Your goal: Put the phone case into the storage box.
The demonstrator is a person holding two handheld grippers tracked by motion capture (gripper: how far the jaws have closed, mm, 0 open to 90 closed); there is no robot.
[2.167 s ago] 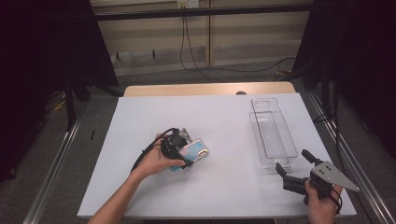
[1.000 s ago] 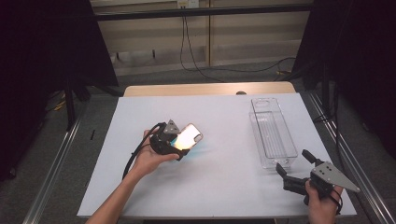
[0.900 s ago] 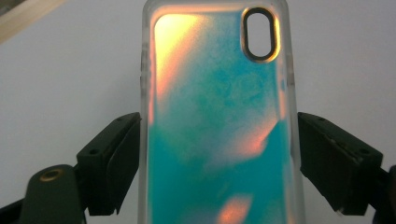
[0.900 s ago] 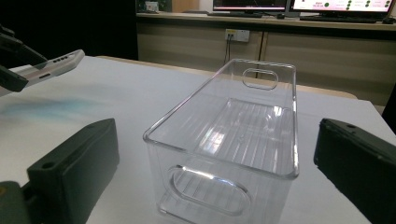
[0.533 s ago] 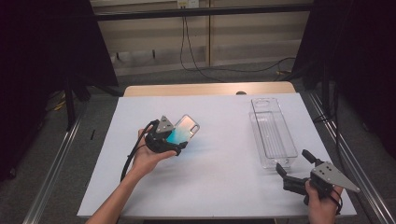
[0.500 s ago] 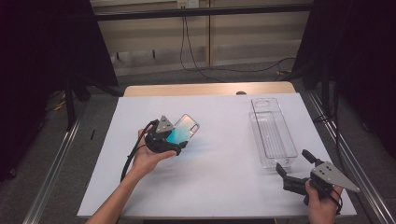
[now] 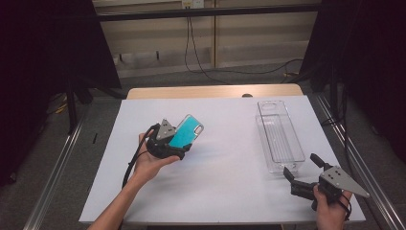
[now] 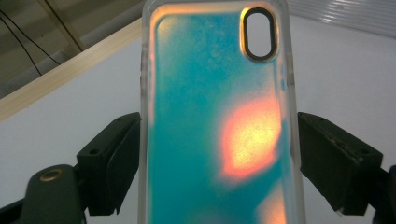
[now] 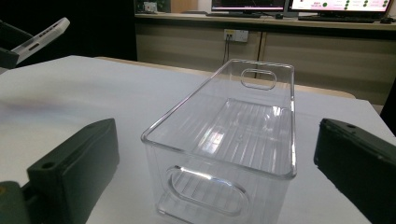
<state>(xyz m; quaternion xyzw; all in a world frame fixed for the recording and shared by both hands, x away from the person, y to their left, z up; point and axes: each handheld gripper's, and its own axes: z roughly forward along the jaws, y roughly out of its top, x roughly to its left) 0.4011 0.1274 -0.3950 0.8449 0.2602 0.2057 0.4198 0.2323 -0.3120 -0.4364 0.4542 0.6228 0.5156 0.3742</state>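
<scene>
Two items in play, plus 2 grippers; I log them as I run the rig remotely.

1. Phone case (image 7: 186, 131), teal w/ orange sheen, clear rim, oval camera cutout at top. Location: off the table, tilted, over the left-centre of the white table (image 7: 225, 167). Held by my left gripper (image 7: 175, 147); in the left gripper view its jaws press on both long edges of the case (image 8: 215, 121), so grip looks secure.

2. Clear plastic bin (image 7: 279, 135), long, ribbed floor, handle cutouts at both ends. Location: right side of table, well apart from the case. Nothing inside it.

3. Right gripper (image 7: 302, 173): low at the near right corner, just in front of the bin's near end, jaws wide apart w/ nothing between them; its view looks straight down the bin (image 9: 233, 140).

Status, my judgement: pickup done, case lifted. Left to do: carry case across to the bin, lower in, release. Approx. halfway.
</scene>
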